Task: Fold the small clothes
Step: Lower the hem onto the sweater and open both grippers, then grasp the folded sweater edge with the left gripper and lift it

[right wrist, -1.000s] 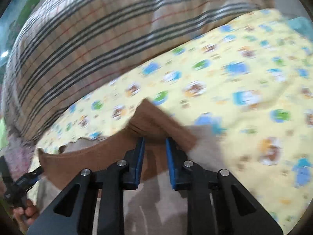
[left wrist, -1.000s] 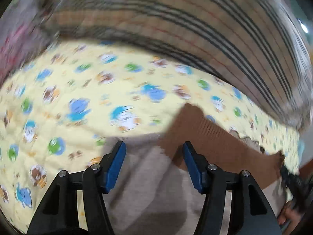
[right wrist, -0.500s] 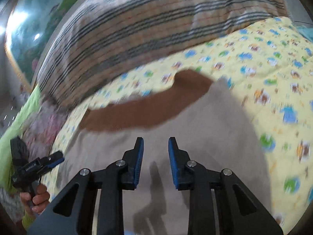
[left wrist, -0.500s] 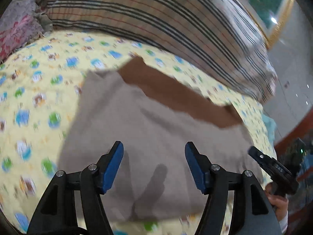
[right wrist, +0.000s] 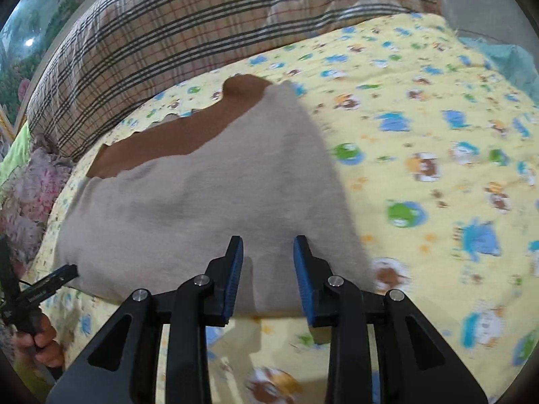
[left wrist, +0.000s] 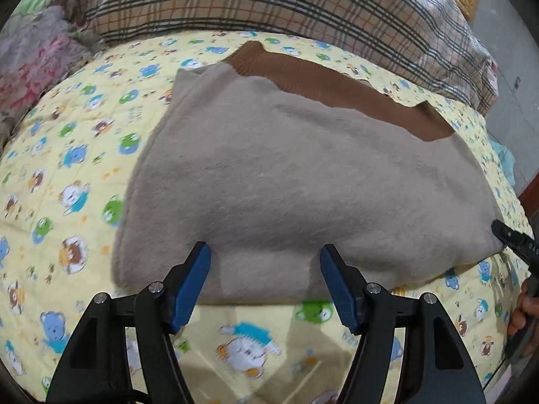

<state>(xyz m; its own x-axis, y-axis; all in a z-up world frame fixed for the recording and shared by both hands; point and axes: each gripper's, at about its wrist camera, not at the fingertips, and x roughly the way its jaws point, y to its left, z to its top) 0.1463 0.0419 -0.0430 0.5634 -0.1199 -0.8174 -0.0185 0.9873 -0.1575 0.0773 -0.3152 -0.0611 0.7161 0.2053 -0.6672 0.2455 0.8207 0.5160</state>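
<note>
Left wrist view, garment: a folded beige garment (left wrist: 303,181) lies flat on the bed, a brown ribbed band (left wrist: 340,87) showing along its far edge.
Right wrist view, garment: the same beige garment (right wrist: 209,202) fills the middle, its brown band (right wrist: 175,134) at the far left corner.
Left claw: the left claw (left wrist: 265,271) hangs over the garment's near edge, blue pads spread wide, nothing between them; its jaws have just been opening. It also shows at the left edge of the right wrist view (right wrist: 50,282), beside the garment's left corner, held by a hand (right wrist: 43,340).
Right claw: the right claw (right wrist: 267,267) hovers above the near edge, pads parted with a narrow gap and empty; its jaws have just been opening. Seen from the left wrist, it (left wrist: 515,239) sits just beside the garment's right corner.
Bed: a yellow quilt (left wrist: 67,175) printed with cartoon animals covers the bed under the garment.
Room: a plaid pillow (left wrist: 269,3) lies along the far side, floral bedding (left wrist: 30,64) at the left end, a painted wall (right wrist: 30,23) beyond.
Containers: none in view.
Change: a second ago both claws were low over the brown band; now both have pulled back to the near edge and the whole garment lies in view.
</note>
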